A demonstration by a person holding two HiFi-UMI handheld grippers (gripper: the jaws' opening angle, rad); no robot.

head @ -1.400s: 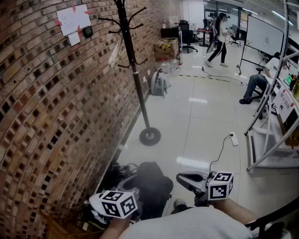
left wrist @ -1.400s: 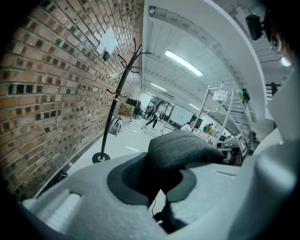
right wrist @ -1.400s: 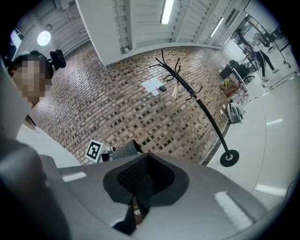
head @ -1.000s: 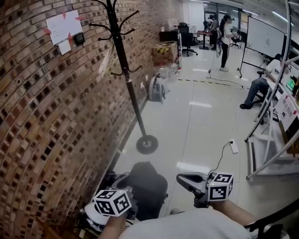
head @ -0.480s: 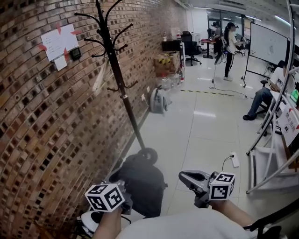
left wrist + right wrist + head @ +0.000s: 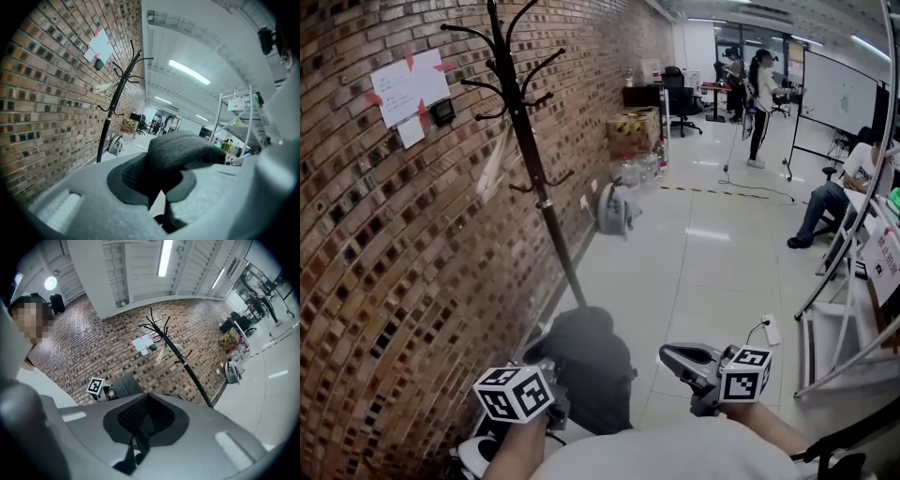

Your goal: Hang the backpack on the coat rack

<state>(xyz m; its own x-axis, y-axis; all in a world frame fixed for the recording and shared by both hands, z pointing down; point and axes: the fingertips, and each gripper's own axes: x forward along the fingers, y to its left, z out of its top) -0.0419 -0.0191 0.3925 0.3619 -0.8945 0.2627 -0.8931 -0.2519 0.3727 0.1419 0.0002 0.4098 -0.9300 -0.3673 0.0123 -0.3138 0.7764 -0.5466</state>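
The black coat rack (image 6: 532, 164) stands against the brick wall, its hooks bare; it also shows as the coat rack (image 6: 112, 101) and the coat rack (image 6: 183, 363) in the two gripper views. A dark grey backpack (image 6: 589, 367) hangs off the floor in front of the rack's foot and hides it. My left gripper (image 6: 555, 401) is shut on the backpack's top strap (image 6: 182, 149), which fills the gap between the jaws of the left gripper (image 6: 161, 187). To its right, my right gripper (image 6: 671, 354) is shut and holds nothing; the right gripper (image 6: 140, 430) points at the wall and rack.
A brick wall (image 6: 384, 244) runs along the left, with papers (image 6: 408, 86) taped to it. A light grey bag (image 6: 614, 208) lies by the wall beyond the rack, with boxes (image 6: 633, 131) behind. A white metal frame (image 6: 848, 309) and a seated person (image 6: 834, 192) are at right; a power strip (image 6: 771, 330) lies on the floor.
Both grippers have moved toward the coat rack and the backpack has risen with the left one; the rack's base, visible earlier, is now hidden behind the backpack.
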